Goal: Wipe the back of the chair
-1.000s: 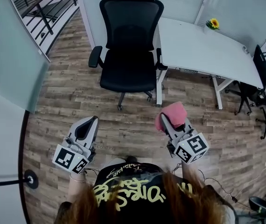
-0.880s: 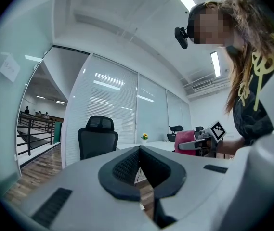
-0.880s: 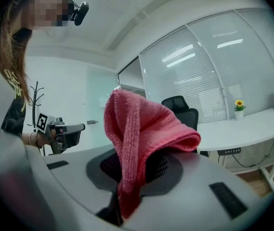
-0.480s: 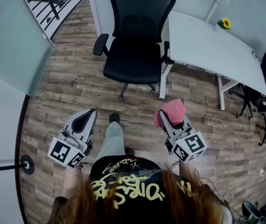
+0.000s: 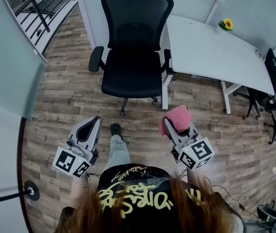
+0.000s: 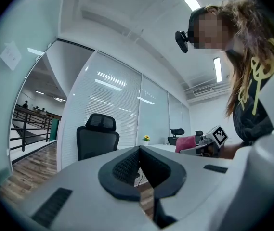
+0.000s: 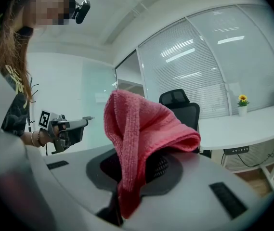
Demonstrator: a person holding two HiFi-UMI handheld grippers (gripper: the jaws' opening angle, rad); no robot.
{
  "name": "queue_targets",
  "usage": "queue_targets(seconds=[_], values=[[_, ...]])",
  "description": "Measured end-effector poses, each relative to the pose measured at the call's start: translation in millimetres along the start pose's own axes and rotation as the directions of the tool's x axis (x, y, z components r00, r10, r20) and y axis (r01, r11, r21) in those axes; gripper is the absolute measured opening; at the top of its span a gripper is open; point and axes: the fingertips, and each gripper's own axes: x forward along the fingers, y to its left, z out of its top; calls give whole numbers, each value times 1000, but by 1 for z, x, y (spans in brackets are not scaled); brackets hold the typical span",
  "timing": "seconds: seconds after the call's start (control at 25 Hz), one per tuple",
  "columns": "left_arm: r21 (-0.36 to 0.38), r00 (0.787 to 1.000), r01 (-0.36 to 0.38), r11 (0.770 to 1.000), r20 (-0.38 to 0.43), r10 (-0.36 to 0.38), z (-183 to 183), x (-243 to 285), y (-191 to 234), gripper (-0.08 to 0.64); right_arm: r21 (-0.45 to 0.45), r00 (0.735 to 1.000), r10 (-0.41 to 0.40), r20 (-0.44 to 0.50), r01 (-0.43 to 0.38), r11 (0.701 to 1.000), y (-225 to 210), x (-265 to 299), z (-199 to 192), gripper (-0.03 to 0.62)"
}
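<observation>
A black mesh office chair (image 5: pixel 132 47) stands ahead of me, its seat facing me and its back (image 5: pixel 137 21) toward the glass wall. It also shows in the left gripper view as the chair (image 6: pixel 96 139) and behind the cloth in the right gripper view (image 7: pixel 182 110). My right gripper (image 5: pixel 172 125) is shut on a pink cloth (image 5: pixel 177 118), which drapes over its jaws (image 7: pixel 139 134). My left gripper (image 5: pixel 90 128) is shut with nothing in it. Both are held low, well short of the chair.
A white desk (image 5: pixel 215 52) with a small sunflower pot (image 5: pixel 222 25) stands right of the chair. Another black chair (image 5: pixel 273 69) is at the far right. Glass partitions (image 5: pixel 11 67) close the left side. Wood floor (image 5: pixel 79 101) lies between me and the chair.
The view has shifted slightly as the person steps; a foot shows ahead on the floor. Both grippers keep their pose and the cloth stays held.
</observation>
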Motion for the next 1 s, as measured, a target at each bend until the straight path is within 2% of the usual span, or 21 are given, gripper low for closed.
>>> queue_targets(seconds=[0.36,0.52,0.76,1.0], values=[[11,999,51,999,17,-51,7,80,102,-6,17,999,-46,-1,46,999,-43,110,16,63],[24,996,91,996,-7,-90,17,121,152,-6,16,998,-58,-6,59,998,-66,167,39,63],[-10,989,143,990,-37,-143,18,175,222,-6,32,993,-122,-3,122,992,-99,242,66,63],[-44,982,184,982,-43,-186,22,216,278,-6,58,986,-167,-11,168,984,-121,295,74,63]])
